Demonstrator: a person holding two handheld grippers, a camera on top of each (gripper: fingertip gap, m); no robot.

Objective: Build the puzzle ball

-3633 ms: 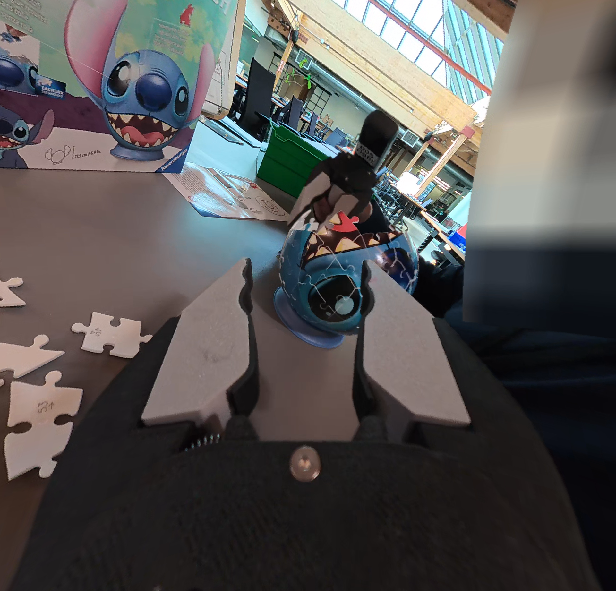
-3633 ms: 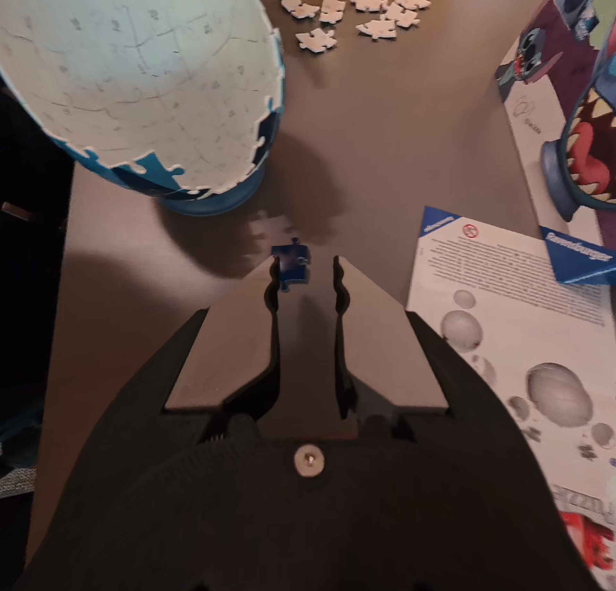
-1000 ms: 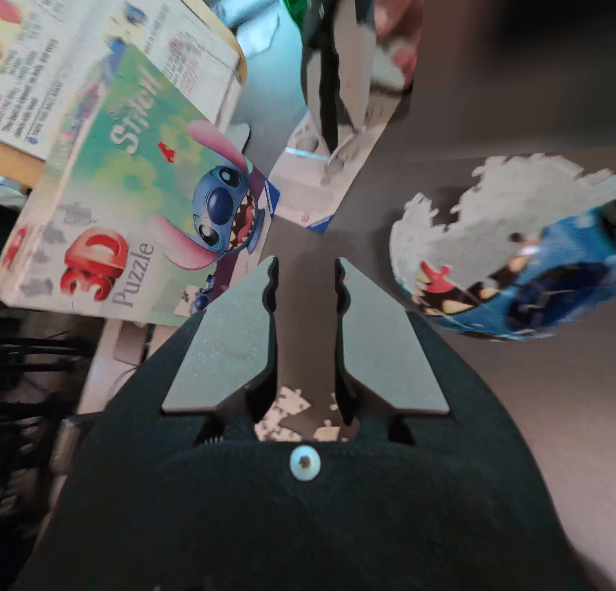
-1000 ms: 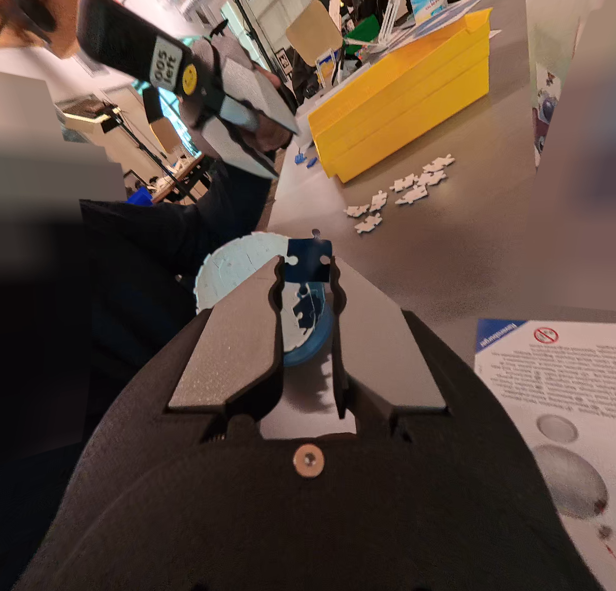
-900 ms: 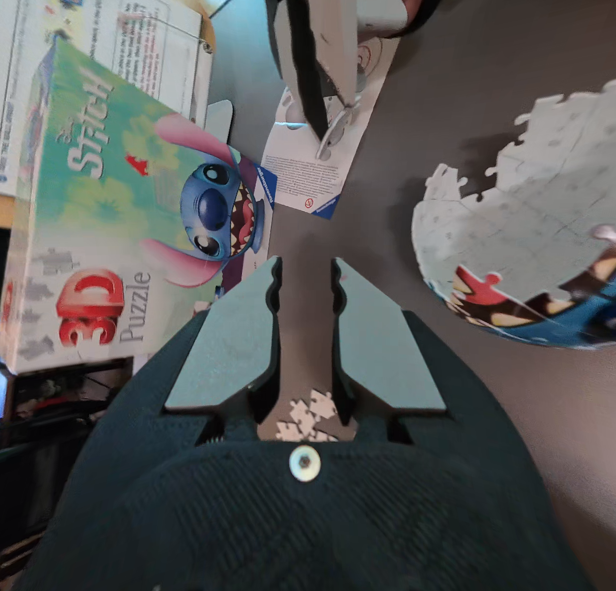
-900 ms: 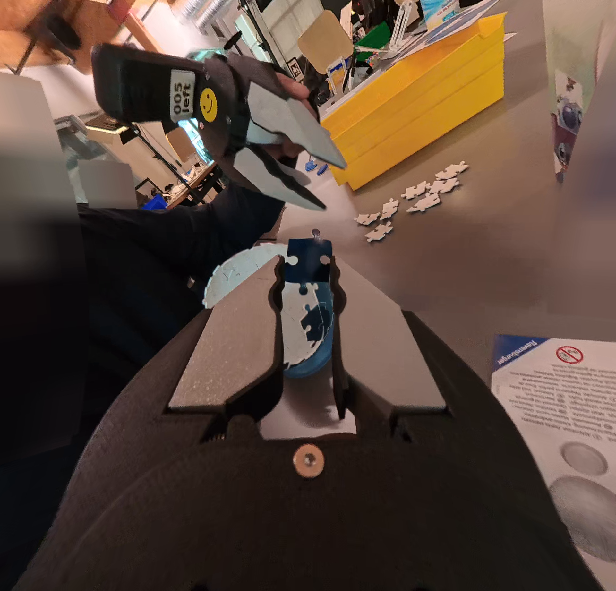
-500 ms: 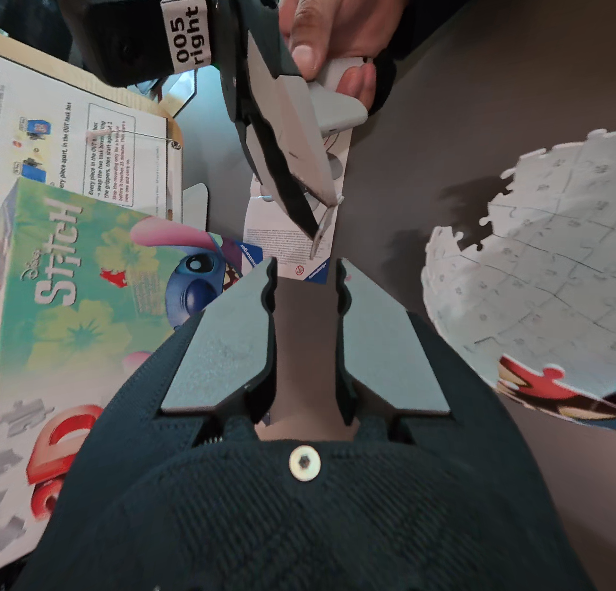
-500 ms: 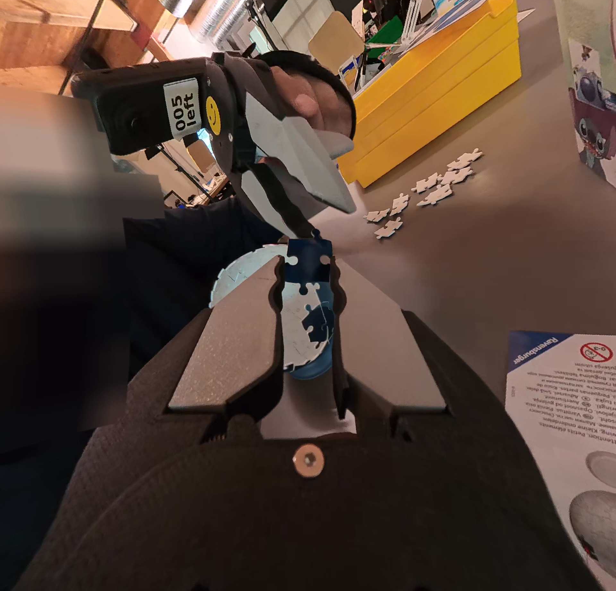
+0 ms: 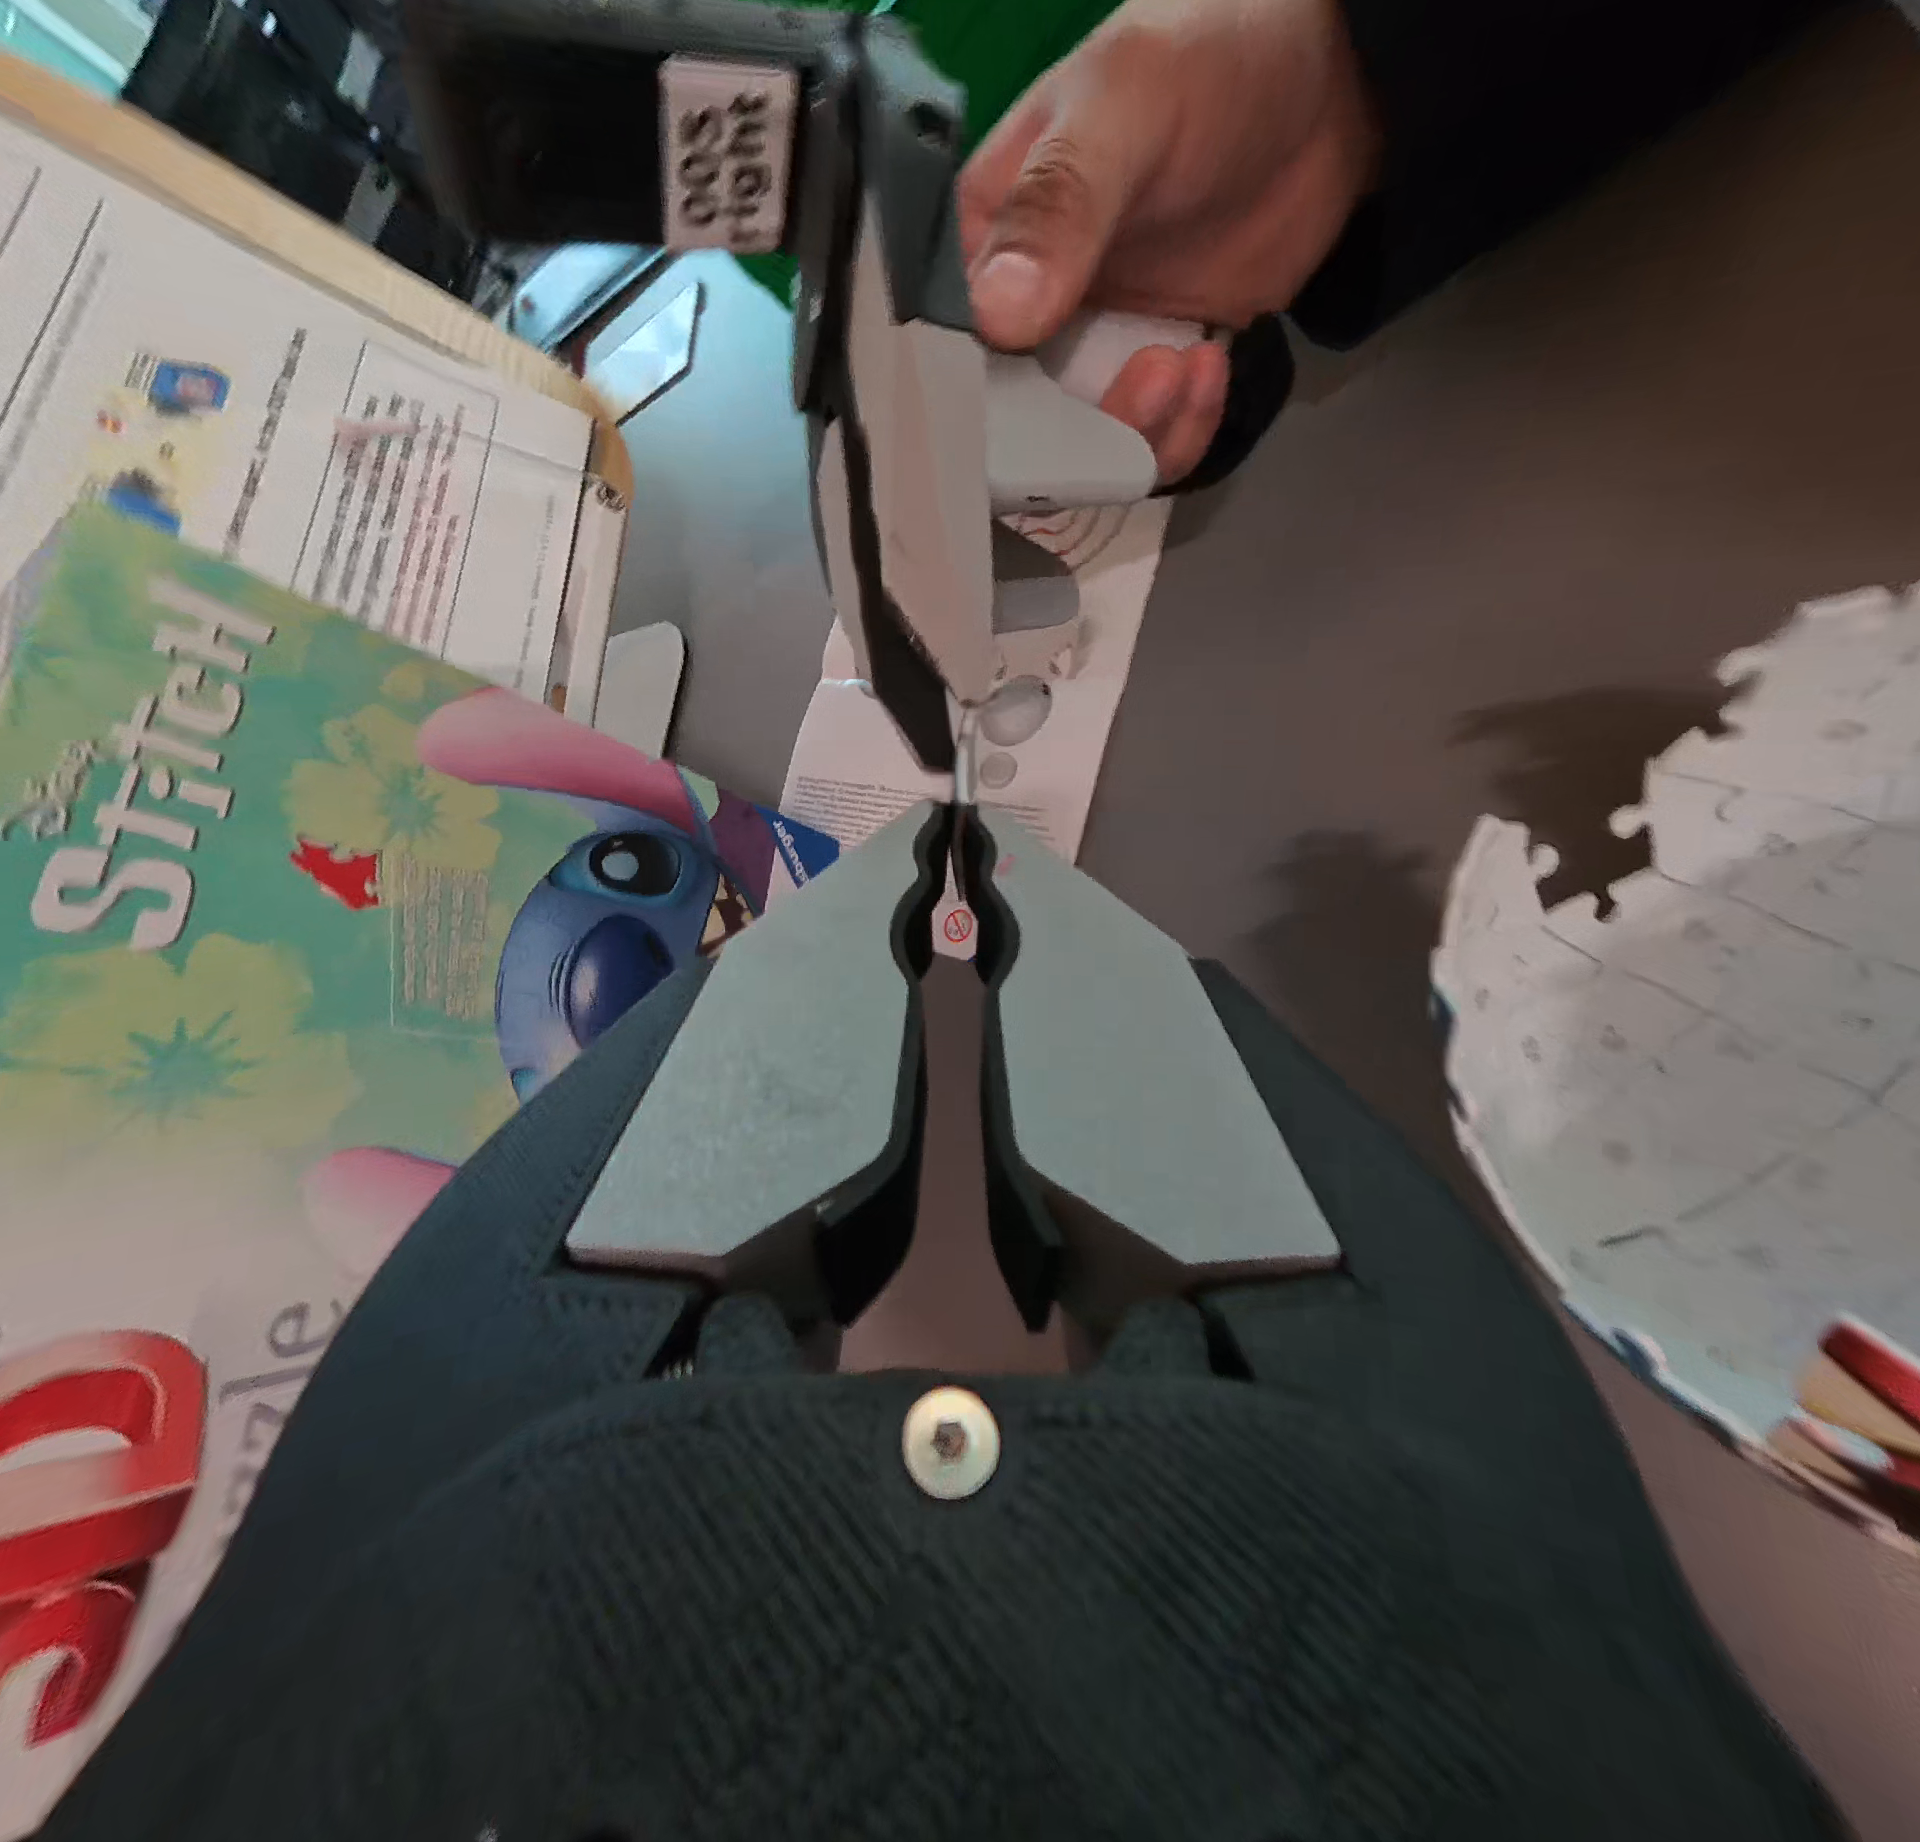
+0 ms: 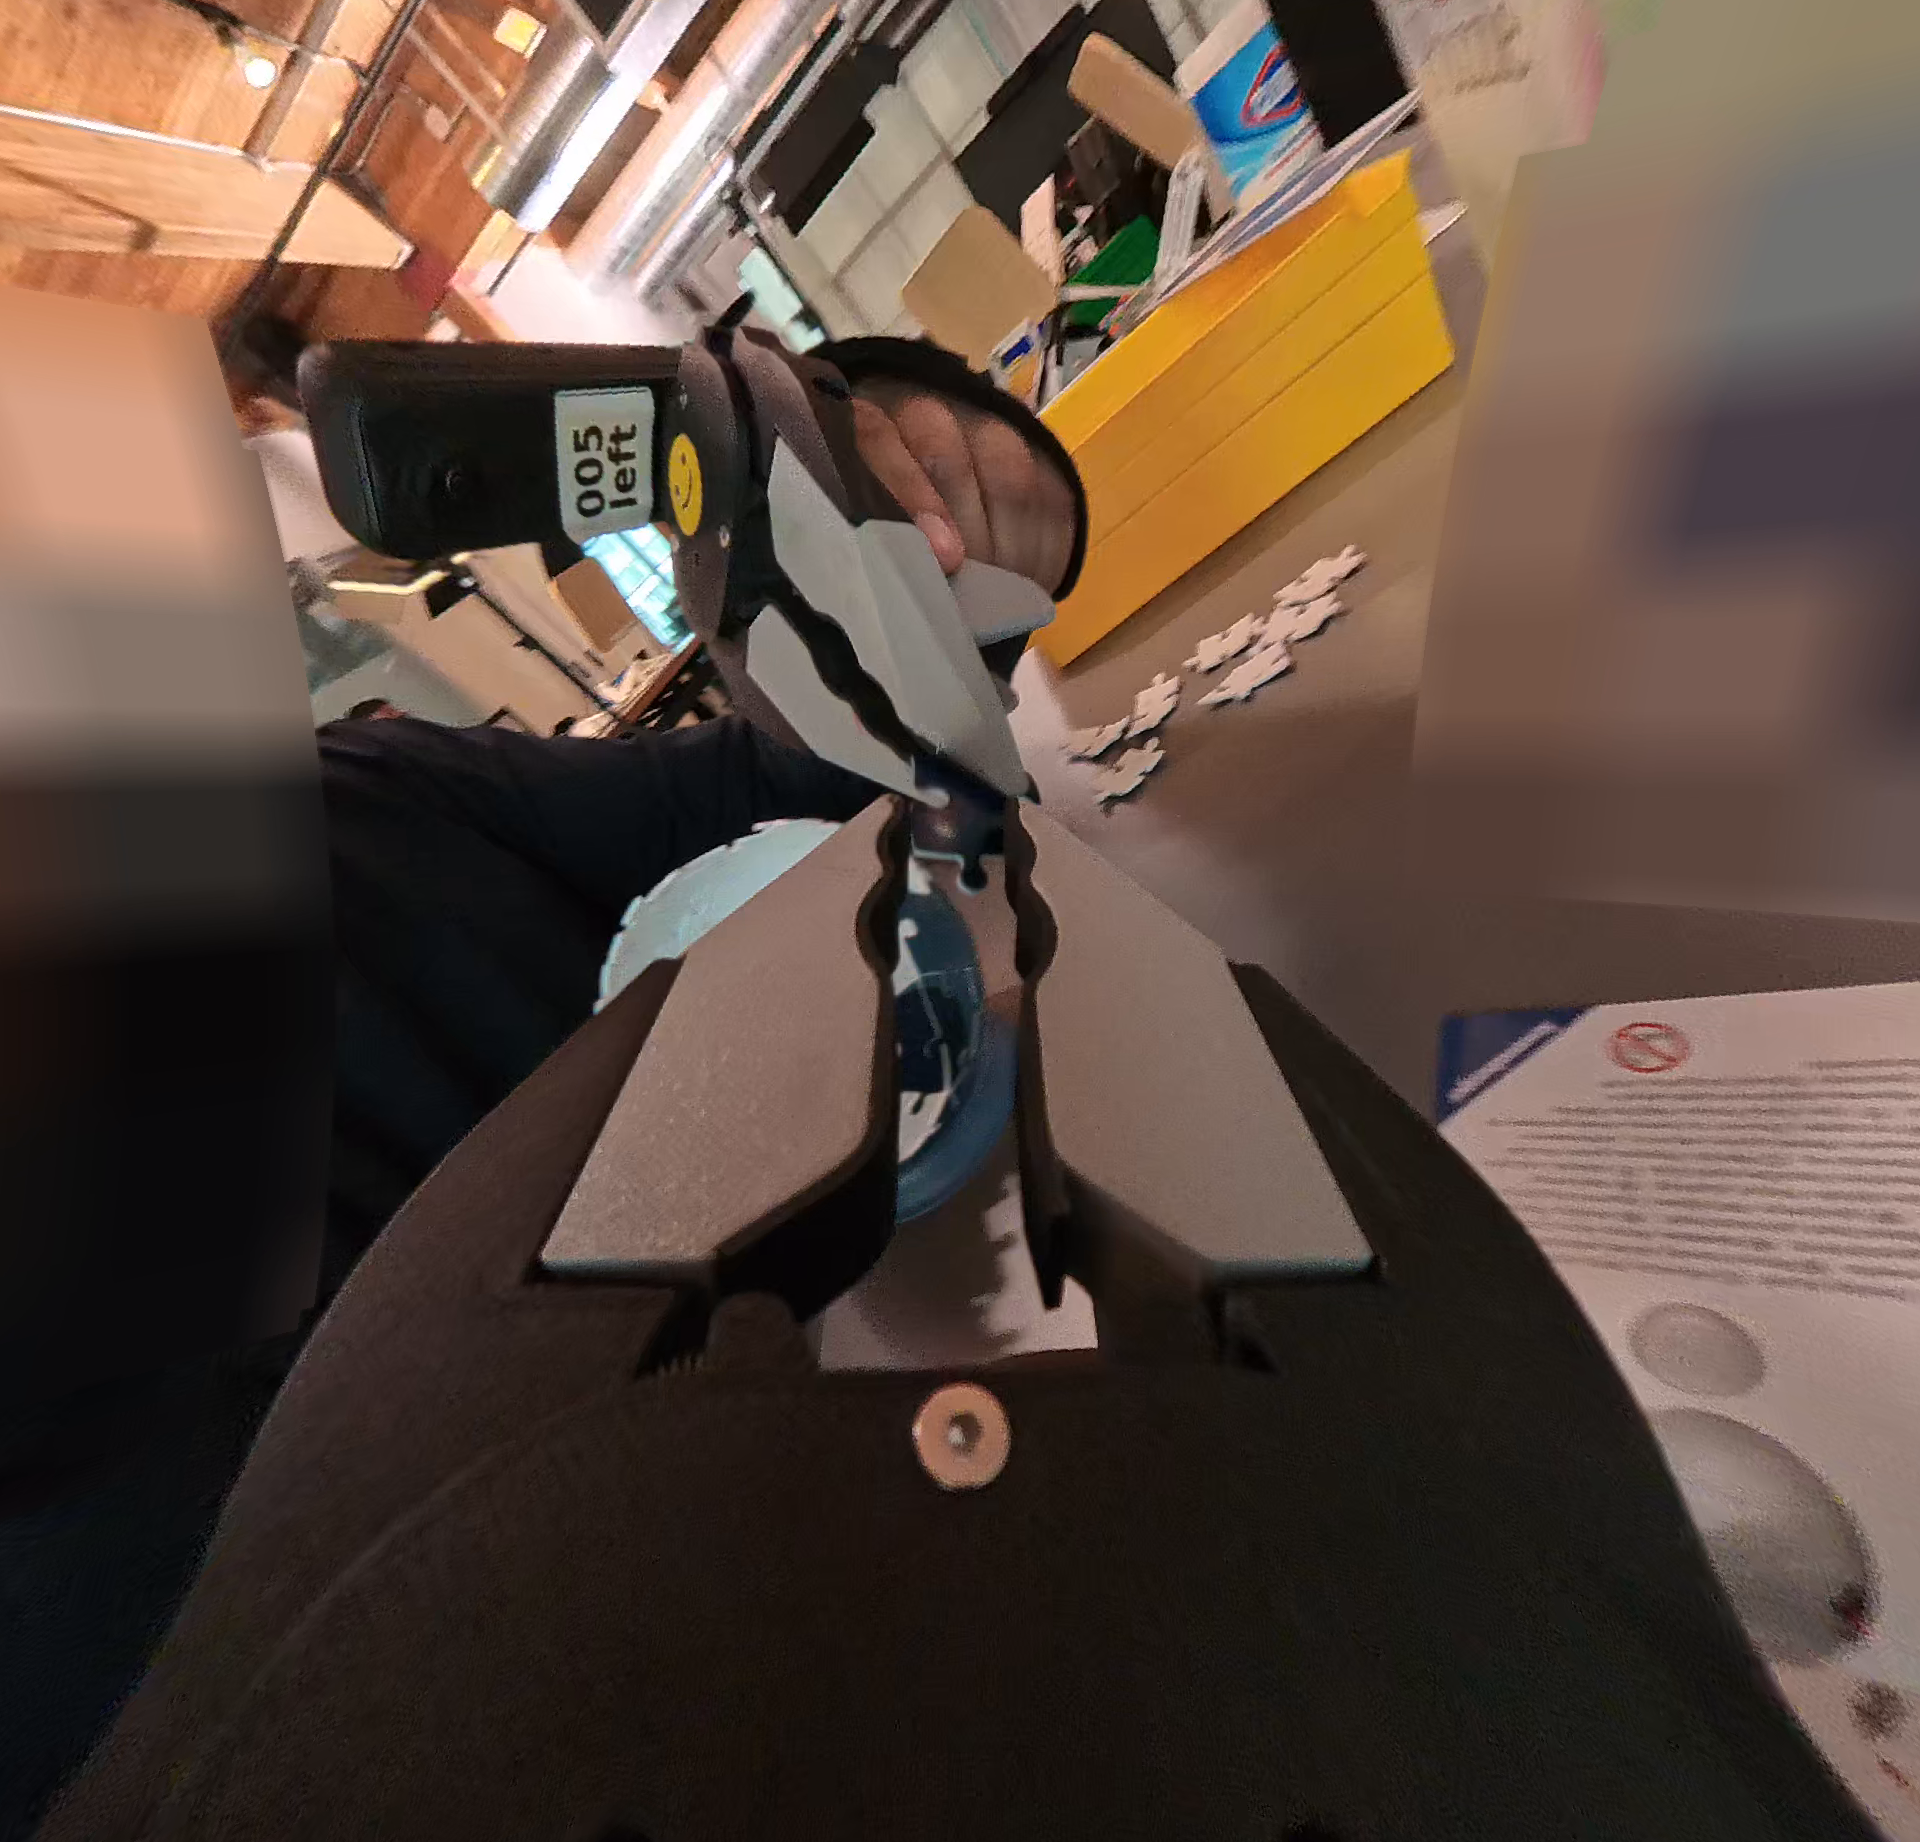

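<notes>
The left gripper (image 9: 958,824), jaws narrowed to a slit, pinches one edge of a dark blue puzzle piece (image 10: 961,828) whose other end sits between the right gripper (image 10: 954,836) jaws, above the half-built puzzle ball (image 9: 1704,1023) on the tabletop (image 9: 1403,545), beside the printed puzzle box (image 9: 239,857).

The piece (image 10: 961,836) shows only as a dark sliver between both grippers' tips. The half ball (image 9: 1704,1013), right of the left gripper (image 9: 954,824), is cut off by the frame edge. The box (image 9: 239,857) to its left is blurred.
</notes>
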